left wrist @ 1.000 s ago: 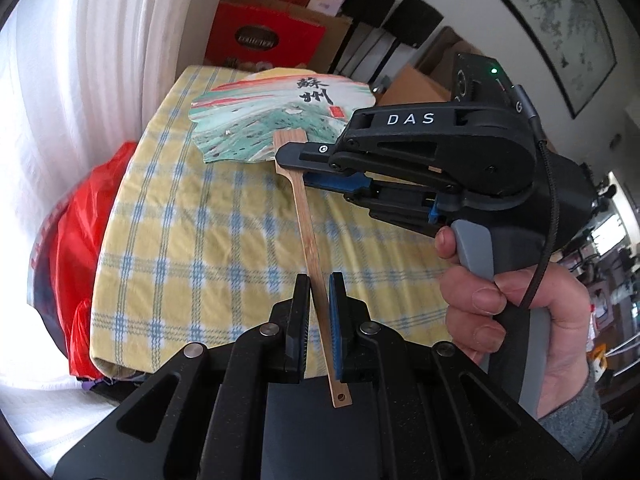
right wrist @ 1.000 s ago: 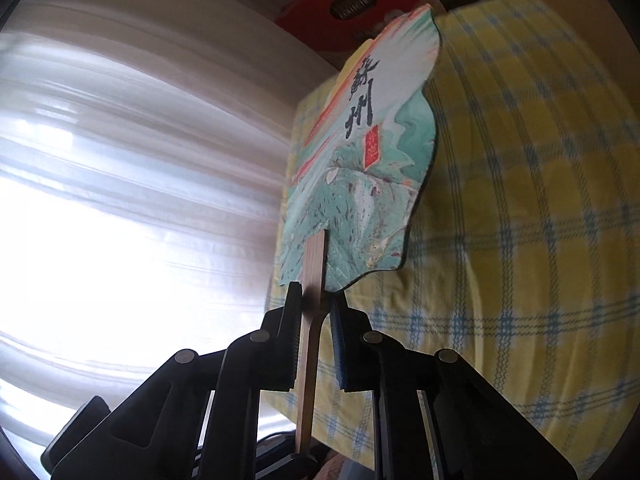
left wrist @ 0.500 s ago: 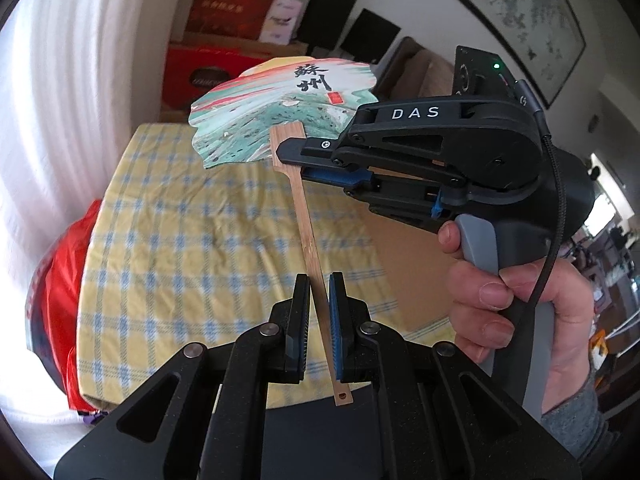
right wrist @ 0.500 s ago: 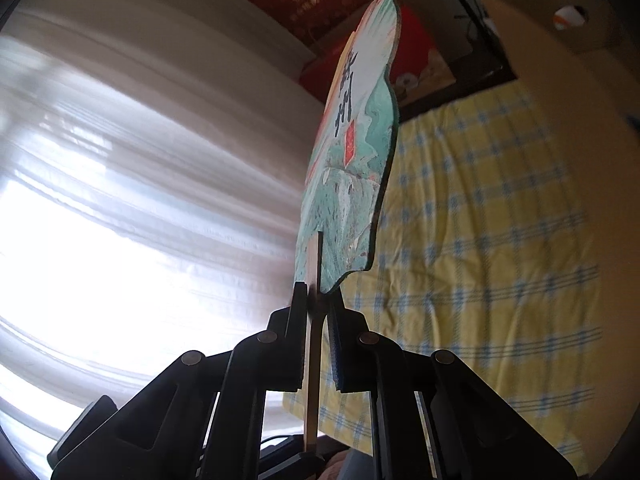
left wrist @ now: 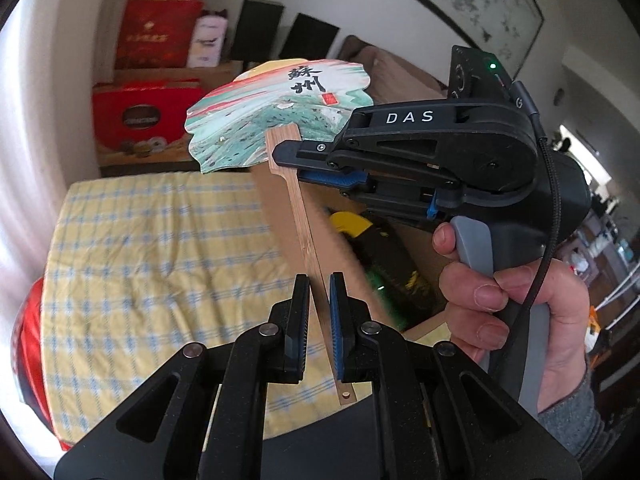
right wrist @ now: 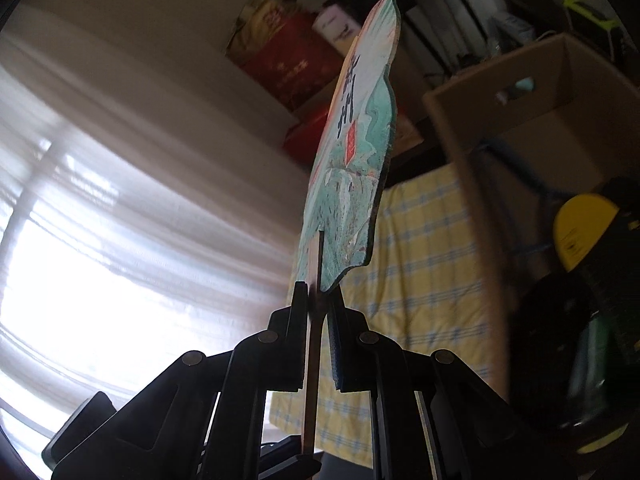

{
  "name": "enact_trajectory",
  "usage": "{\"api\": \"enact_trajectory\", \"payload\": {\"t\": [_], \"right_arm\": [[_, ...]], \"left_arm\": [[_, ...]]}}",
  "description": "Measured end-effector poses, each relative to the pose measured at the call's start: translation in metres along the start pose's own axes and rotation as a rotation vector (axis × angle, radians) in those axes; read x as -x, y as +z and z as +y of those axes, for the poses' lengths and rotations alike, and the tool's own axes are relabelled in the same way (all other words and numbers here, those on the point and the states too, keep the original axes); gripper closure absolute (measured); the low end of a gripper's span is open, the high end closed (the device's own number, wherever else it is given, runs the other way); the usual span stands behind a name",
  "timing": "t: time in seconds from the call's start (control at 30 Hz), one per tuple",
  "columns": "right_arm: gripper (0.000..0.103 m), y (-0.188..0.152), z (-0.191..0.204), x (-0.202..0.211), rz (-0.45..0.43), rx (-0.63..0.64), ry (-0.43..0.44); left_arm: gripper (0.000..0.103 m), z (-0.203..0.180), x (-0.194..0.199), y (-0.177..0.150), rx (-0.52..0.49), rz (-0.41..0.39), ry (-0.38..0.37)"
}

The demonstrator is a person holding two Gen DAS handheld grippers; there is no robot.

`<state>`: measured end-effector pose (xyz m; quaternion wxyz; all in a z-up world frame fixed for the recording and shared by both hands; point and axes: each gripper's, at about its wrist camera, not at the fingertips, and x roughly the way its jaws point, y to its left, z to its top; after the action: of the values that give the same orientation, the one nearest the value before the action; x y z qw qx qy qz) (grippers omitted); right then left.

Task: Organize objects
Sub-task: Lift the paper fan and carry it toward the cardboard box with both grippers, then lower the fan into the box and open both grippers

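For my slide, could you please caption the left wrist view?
Both grippers, left gripper and right gripper, hold a painted fan.

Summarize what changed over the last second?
The painted paper fan with bamboo handle was lifted off the yellow checked tablecloth and carried toward the open cardboard box. Unchanged: left gripper and right gripper both stay clamped on the handle.
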<state>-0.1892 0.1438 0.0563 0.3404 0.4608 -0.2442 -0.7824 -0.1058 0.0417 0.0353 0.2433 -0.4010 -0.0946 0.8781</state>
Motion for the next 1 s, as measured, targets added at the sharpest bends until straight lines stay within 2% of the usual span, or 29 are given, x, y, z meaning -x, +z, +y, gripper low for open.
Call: {"api": "enact_trajectory", "payload": {"t": [0.3, 0.33, 0.43, 0.7, 1.0], "right_arm": [[0.094, 0.033, -0.047, 0.057, -0.062, -0.032, -0.051], [0.094, 0.043, -0.056, 0.062, -0.065, -0.039, -0.055], [0.094, 0.048, -0.075, 0.068, -0.070, -0.061, -0.066], [0.094, 0.061, -0.121, 0.071, -0.036, -0.120, -0.070], [0.093, 0.071, -0.166, 0.052, 0.045, -0.175, -0.056]], "left_arm": [[0.093, -0.036, -0.030, 0.009, -0.068, 0.029, -0.032], [0.093, -0.041, -0.035, 0.010, -0.075, 0.037, -0.037], [0.093, -0.054, -0.051, 0.012, -0.088, 0.056, -0.043], [0.092, -0.077, -0.095, 0.015, -0.086, 0.101, -0.027], [0.092, -0.079, -0.134, 0.012, -0.062, 0.161, 0.005]]}}
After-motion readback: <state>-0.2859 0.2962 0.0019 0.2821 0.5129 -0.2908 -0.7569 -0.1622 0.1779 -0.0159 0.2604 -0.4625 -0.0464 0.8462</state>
